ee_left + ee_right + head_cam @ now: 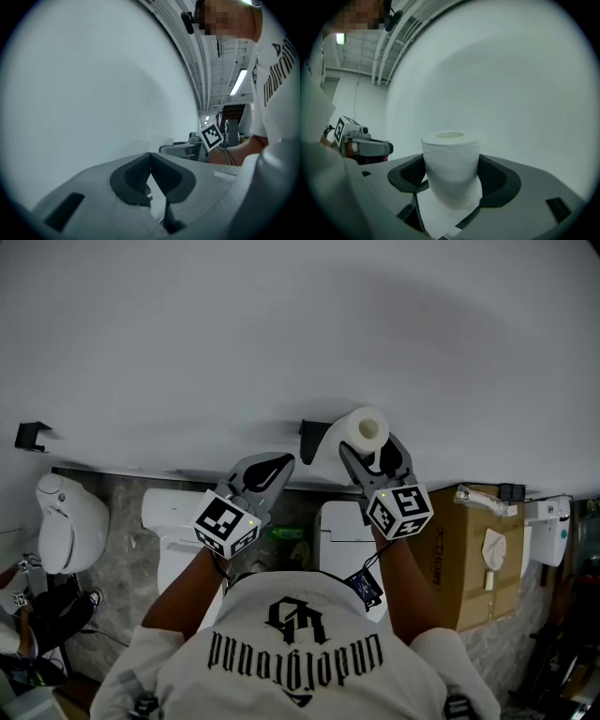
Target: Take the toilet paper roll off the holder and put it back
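Right gripper [452,174] is pinching the roll [451,164] across its sides, one pad on each flank, with a loose sheet hanging down between the jaws. Left gripper [151,174] is idling with its jaws pressed together at the tips and nothing between them.

Location: in the head view the roll [361,432] is sitting up against the wall [281,324], in the right gripper [377,457], just right of the black holder [309,440]. I cannot tell whether its far end is touching the holder. No holder is showing in the right gripper view, so I am judging the roll to be off it.

Orientation: the roll's long axis is running along the jaws, away from that gripper's camera. The core hole is opening at the far end, which in the head view is facing up and right. The near end is slanting down and left toward the holder.

Key relation: the holder is lying to the left of the roll, between the two grippers. The left gripper [265,468] is hanging just left of it. The right one is carrying the load, so re-seating likely means moving the roll leftward along its axis.
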Available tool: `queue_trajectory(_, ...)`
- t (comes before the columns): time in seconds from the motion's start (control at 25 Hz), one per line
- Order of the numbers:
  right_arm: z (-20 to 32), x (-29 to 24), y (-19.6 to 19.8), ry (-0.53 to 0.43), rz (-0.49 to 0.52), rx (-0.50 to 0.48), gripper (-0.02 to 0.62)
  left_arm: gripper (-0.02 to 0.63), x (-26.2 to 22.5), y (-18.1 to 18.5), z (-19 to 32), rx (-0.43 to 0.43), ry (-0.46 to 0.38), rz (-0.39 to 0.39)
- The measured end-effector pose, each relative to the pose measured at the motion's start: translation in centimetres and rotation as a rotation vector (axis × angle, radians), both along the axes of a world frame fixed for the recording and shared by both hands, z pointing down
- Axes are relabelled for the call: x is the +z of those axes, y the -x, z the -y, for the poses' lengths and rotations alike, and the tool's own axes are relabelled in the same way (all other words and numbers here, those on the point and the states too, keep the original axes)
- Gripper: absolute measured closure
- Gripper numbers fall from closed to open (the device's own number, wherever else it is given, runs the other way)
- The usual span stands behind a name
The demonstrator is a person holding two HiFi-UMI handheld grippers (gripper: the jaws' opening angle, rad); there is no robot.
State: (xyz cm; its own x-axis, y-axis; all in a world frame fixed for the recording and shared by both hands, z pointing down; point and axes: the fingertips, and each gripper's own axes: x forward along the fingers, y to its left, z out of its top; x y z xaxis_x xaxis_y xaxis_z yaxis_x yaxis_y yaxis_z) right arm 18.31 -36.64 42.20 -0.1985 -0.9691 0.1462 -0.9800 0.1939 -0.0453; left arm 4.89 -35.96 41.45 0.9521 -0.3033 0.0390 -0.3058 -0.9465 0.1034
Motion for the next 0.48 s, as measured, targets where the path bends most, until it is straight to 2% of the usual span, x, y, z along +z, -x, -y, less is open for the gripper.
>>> queue_trajectory(0.48,1.2,3.8,-0.9,0.053,-0.001,-0.025,0.276,0.592,1.8,-2.2,0.8,-0.012,0.035,0.034)
